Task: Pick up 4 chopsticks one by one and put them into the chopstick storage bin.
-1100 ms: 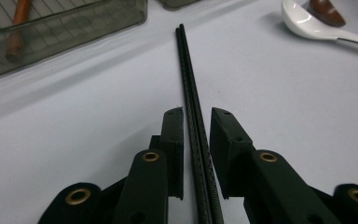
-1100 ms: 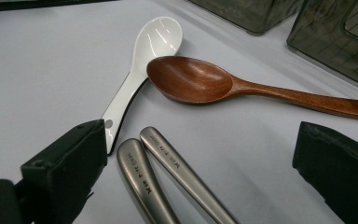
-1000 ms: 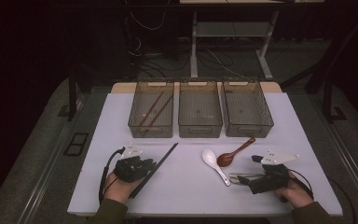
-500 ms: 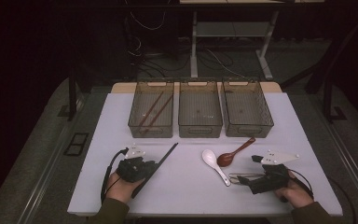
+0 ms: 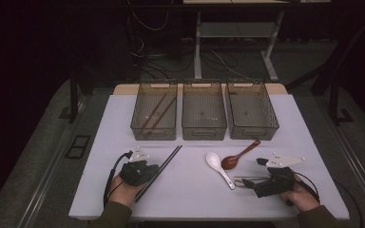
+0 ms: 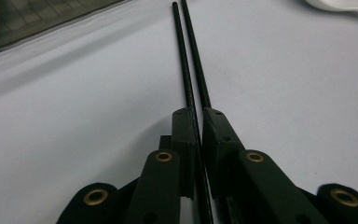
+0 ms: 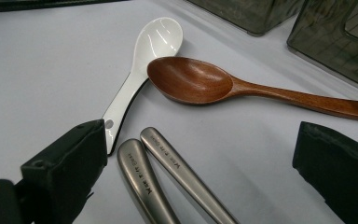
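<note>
On the near left of the white table (image 5: 285, 123), the left gripper (image 5: 151, 172) has just been closing its jaws on a pair of black chopsticks (image 5: 164, 164). Its own view shows the two sticks (image 6: 191, 70) running side by side between the pads and pinched there, then stretching away across the bare tabletop (image 6: 74, 116). From above, the chopsticks lie on a slant, their far ends pointing toward the leftmost of three clear bins (image 5: 155, 114) lined up along the back of the table. That bin holds a pair of reddish-brown chopsticks (image 5: 156, 115) (lying lengthwise along its floor). The middle bin (image 5: 204, 113) and the right bin (image 5: 252, 111) stand just beside it.

Over on the near right, the right gripper (image 5: 247, 183) rests low with its jaws spread wide, gripping nothing. Between them, in its own view, lie the ends of two metal handles (image 7: 168, 182), side by side on the table; what utensils they belong to I cannot tell. Just beyond sit a white ceramic spoon (image 7: 142, 60) and a brown wooden spoon (image 7: 200, 81), the wooden bowl lying against the white handle. Seen from above, both spoons (image 5: 221, 167) lie between the two grippers, nearer the right one.
</note>
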### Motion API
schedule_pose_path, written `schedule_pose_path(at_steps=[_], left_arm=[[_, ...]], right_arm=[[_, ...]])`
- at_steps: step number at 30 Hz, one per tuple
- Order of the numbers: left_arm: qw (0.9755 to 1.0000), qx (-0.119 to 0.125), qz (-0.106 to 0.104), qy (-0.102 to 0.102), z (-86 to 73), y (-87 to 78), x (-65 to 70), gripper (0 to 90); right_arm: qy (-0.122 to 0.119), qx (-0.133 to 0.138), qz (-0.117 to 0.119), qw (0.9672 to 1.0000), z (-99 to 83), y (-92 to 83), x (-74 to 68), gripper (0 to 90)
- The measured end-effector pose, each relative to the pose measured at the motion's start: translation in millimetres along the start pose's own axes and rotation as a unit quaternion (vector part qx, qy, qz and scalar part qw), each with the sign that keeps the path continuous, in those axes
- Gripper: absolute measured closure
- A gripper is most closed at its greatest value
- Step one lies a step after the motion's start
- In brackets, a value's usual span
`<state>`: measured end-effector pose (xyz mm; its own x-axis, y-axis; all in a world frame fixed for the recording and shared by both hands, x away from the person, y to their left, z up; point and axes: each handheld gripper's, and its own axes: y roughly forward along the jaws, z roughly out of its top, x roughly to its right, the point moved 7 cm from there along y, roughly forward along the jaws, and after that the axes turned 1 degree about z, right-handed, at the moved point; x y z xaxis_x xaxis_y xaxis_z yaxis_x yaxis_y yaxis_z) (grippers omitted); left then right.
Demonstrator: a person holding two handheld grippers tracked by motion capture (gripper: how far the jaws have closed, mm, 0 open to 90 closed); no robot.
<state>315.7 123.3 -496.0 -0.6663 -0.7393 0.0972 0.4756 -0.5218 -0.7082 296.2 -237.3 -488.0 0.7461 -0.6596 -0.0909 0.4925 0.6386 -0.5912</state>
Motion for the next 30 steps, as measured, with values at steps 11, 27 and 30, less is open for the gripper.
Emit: schedule_pose_path(at_steps=[11,27,30], left_arm=[[1.0,0.004,0.003,-0.007,-1.6,0.8,0.8,83.2],[0.9998,-0.01,0.013,0.009,0.8,0.8,2.6,85.6],[0.9999,-0.007,0.01,0.009,1.4,0.0,3.2,85.6]], right_arm=[[0.0,0.0,0.0,1.0,0.0,0.1,0.0,3.0],[0.0,-0.001,0.0,1.0,0.0,0.3,-0.4,3.0],[0.0,-0.001,0.0,1.0,-0.1,0.2,-0.4,3.0]])
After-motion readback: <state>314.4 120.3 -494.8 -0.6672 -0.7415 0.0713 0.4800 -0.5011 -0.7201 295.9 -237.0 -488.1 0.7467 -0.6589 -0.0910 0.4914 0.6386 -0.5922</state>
